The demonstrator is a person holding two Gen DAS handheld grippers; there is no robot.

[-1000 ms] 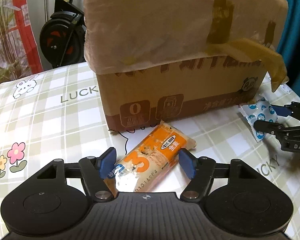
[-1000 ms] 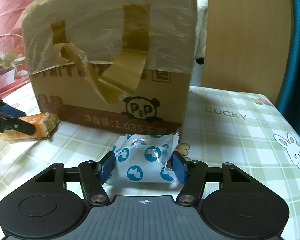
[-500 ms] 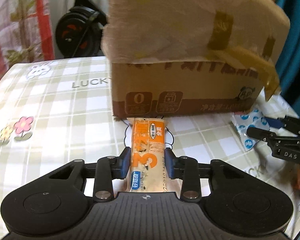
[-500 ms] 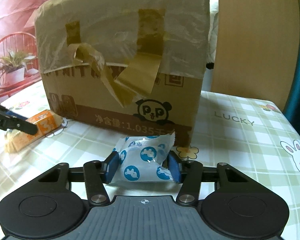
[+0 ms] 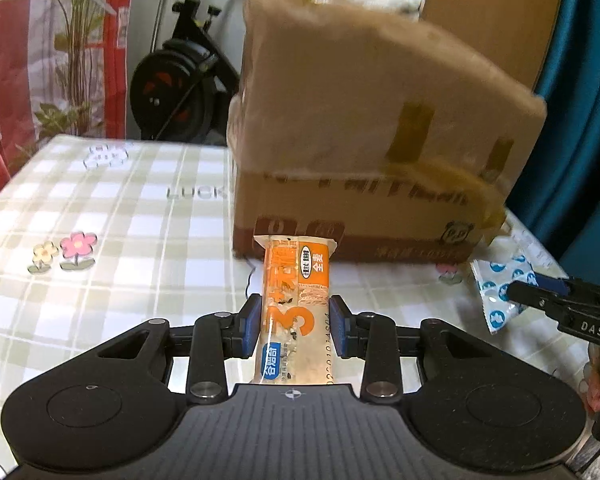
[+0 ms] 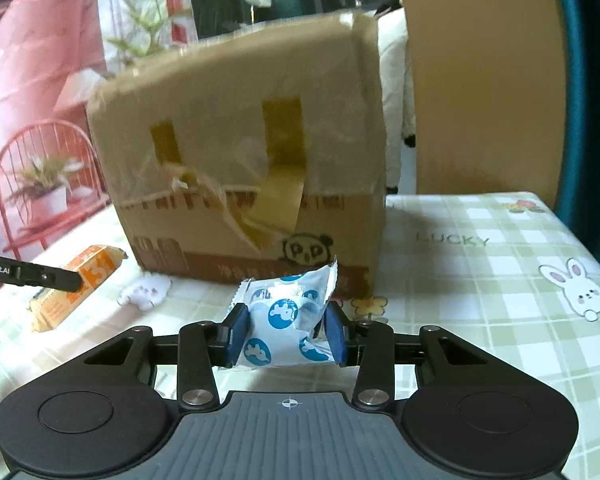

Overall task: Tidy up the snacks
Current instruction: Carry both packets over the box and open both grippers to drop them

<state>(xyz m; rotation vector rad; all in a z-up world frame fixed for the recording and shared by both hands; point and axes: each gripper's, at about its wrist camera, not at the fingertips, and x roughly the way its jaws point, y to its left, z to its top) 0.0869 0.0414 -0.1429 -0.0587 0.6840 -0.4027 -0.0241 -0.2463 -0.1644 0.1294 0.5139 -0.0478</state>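
Now both snacks are gripped and lifted, so the step in hand is judged to be the carry to the cardboard box (image 5: 364, 152) that stands on the checked tablecloth (image 5: 112, 240) just behind them. For this to be done well, each packet should be raised clear of the box wall before it is moved across, since the box top sits well above the snacks and loose tape hangs from its front; a wrapper caught on that tape could be dragged out of a grip. The packets should be kept steady and level, and a release should be left until each one is over the opening, which cannot be seen from here. The left gripper (image 5: 296, 330) is clenched on the orange snack bar (image 5: 296, 300), with its blue pads pressed against the bar's long sides and the far end of the bar pointed at the box. The right gripper (image 6: 286, 332) has just been closing, and the blue-and-white packet (image 6: 286, 320) is pinched between its pads, the crinkled wrapper squeezed inward. Both snacks are held off the table, near the foot of the box.
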